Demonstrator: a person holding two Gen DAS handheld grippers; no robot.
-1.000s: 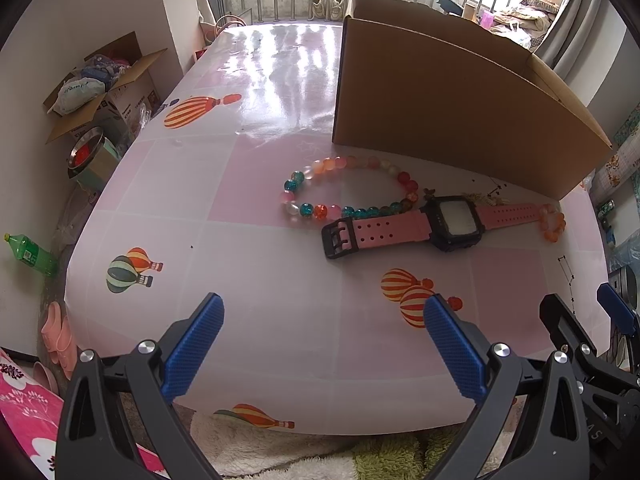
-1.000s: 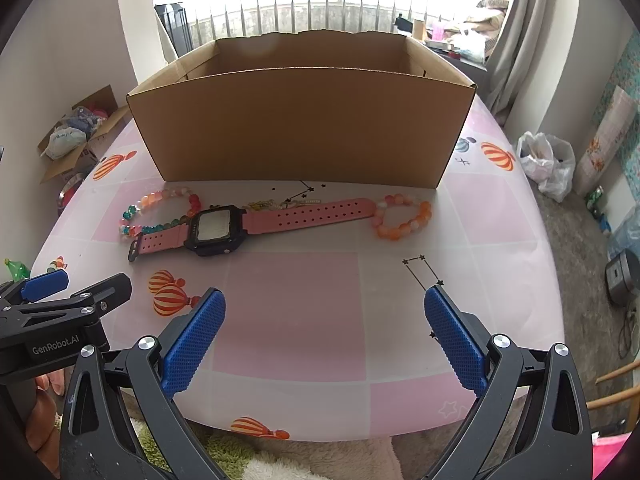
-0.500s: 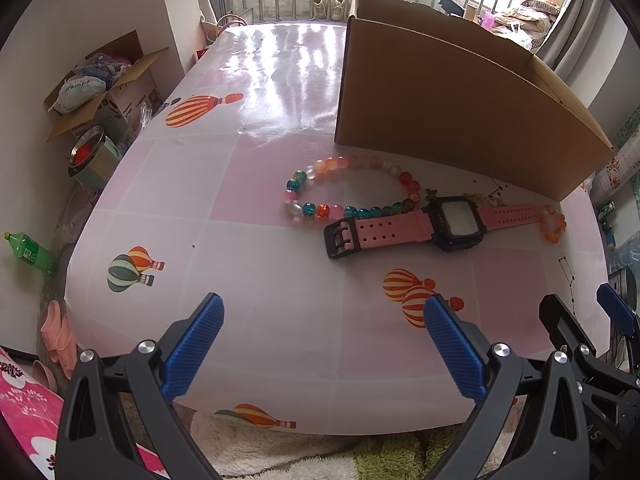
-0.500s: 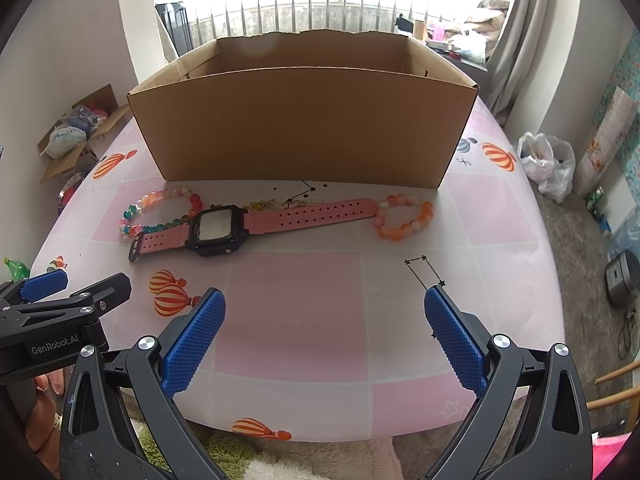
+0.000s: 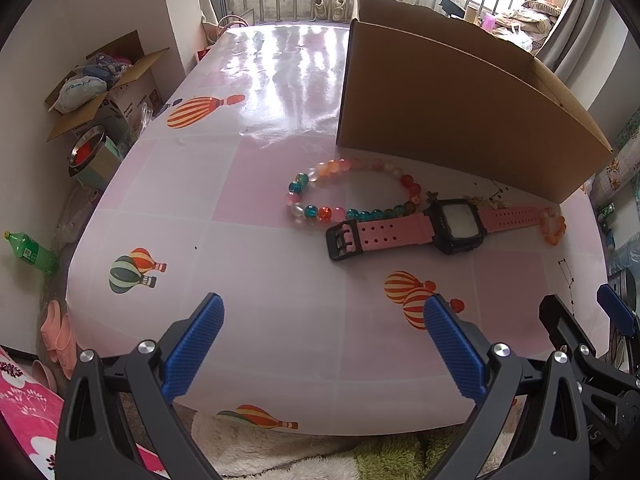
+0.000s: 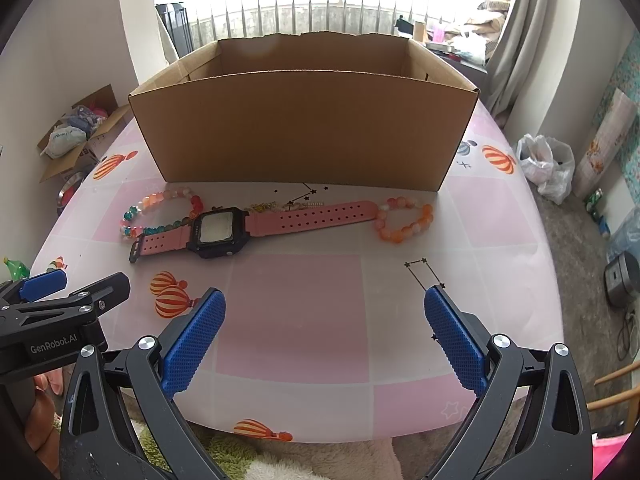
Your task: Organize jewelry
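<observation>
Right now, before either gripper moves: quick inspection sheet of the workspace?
Surface: table with a pink and white balloon-print cover, glare at the far end.
Job's things: cardboard box open on top, inside not visible; pink watch lying flat in front of it; multicolour bead bracelet by the watch's buckle end; orange bead bracelet at the strap tip; small gold piece behind the watch, too small to identify.
Clutter: nothing seen on the table.
Grippers: left gripper and right gripper open, empty, near the front edge.
Cables: one on the floor at the right.
Surroundings: box of items, green bottle, plastic bag on the floor; balcony railing behind.
</observation>
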